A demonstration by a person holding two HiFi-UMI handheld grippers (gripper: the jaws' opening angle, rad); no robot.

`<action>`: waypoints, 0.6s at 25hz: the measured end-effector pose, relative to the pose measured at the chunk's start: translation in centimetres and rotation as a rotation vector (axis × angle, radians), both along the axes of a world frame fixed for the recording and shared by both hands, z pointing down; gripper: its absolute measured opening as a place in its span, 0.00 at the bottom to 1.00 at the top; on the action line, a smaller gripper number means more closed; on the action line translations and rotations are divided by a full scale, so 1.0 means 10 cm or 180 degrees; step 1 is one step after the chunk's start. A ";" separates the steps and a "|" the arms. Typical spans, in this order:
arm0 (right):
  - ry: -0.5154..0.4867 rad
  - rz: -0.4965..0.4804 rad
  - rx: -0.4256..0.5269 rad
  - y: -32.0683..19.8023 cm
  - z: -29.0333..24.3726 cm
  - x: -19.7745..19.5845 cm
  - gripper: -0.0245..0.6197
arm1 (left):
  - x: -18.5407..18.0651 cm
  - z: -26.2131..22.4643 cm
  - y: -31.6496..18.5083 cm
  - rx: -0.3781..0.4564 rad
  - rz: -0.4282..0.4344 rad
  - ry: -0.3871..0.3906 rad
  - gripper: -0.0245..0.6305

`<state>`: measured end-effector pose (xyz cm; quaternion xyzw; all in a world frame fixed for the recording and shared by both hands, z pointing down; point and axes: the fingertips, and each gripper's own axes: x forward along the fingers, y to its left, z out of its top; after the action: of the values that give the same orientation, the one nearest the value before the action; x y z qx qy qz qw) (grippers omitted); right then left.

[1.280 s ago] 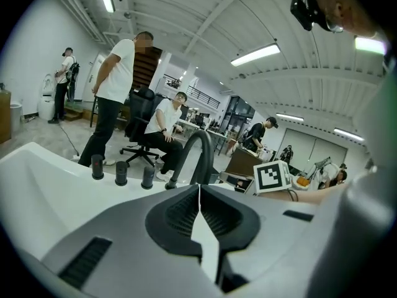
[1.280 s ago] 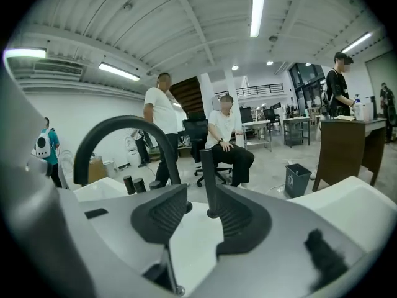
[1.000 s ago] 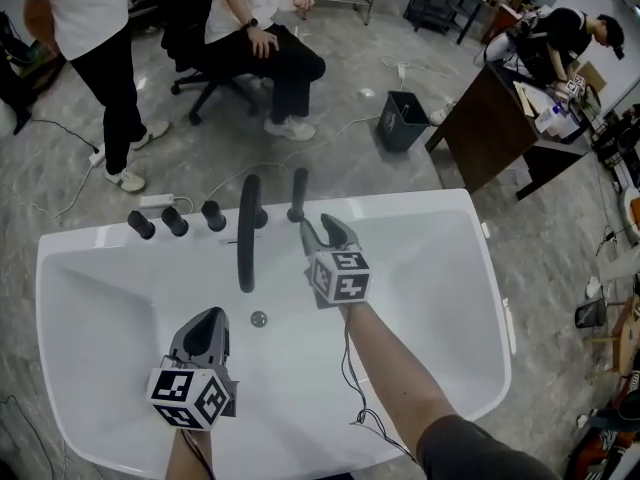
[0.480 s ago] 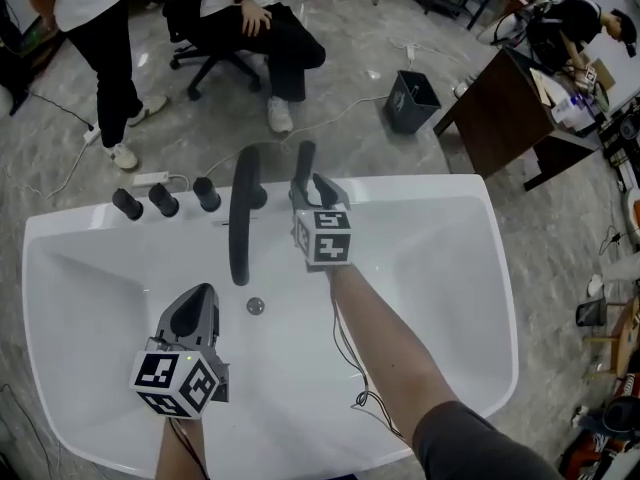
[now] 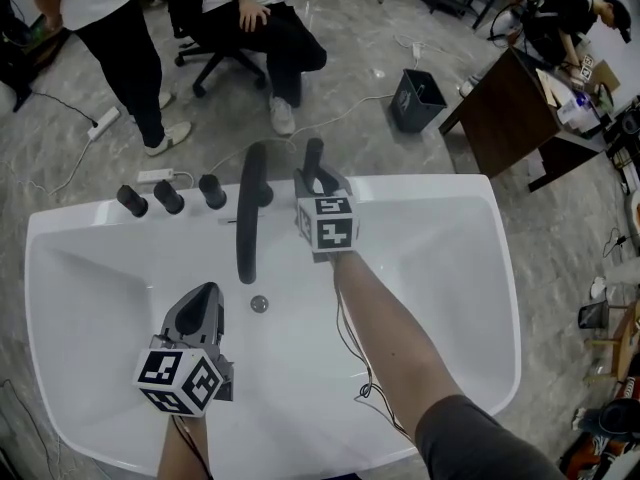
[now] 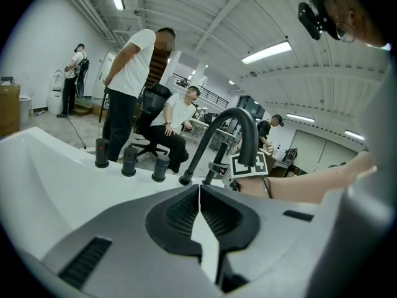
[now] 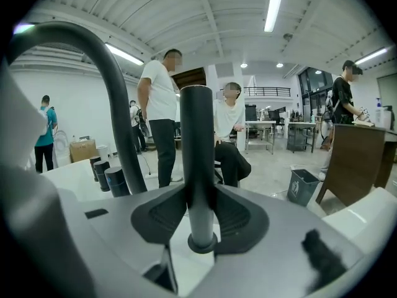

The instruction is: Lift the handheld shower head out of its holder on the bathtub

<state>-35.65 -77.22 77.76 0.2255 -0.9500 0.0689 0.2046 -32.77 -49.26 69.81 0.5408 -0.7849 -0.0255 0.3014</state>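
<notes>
The left tongs (image 5: 205, 298) are held low over the basin, nearest the camera, jaws pressed together with nothing between them. The drain (image 5: 259, 304) is seen just beyond them in the white bathtub (image 5: 420, 193).

Further on, at the far rim, the right tongs (image 7: 197, 197) are closed narrow on the dark stem of the handheld shower head (image 7: 197, 135), one jaw on each side. The stem stands upright and is seated in its holder (image 7: 203, 246), a ring on the tub deck. It is not yet lifted.

The step is judged to be grasp made, lift pending. A straight pull up along the stem is called for, kept clear of the curved spout (image 5: 249, 218) just beside it. The three knobs (image 5: 168, 197) are set further left along the rim.

Beyond the tub, a seated person (image 5: 265, 28) and a dark bin (image 5: 414, 100) are seen on the floor.

No brand or readable writing is found; only square markers are seen on the cubes.
</notes>
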 end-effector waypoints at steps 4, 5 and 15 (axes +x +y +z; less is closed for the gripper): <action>0.0029 -0.0045 -0.0012 0.06 -0.05 0.10 0.26 | 0.00 -0.09 0.08 -0.0029 -0.0023 0.0001 0.06; 0.0016 -0.0054 0.0001 0.08 -0.10 0.14 0.26 | 0.01 -0.13 0.09 -0.0028 -0.0021 -0.0008 0.06; -0.0260 -0.0110 0.0126 0.34 -1.09 0.54 0.26 | 0.29 -0.89 0.32 0.0076 -0.0014 -0.0158 0.06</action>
<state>-30.28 -73.84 66.90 0.2101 -0.9625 0.0556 0.1623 -29.86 -46.02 60.91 0.5431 -0.7929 -0.0221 0.2754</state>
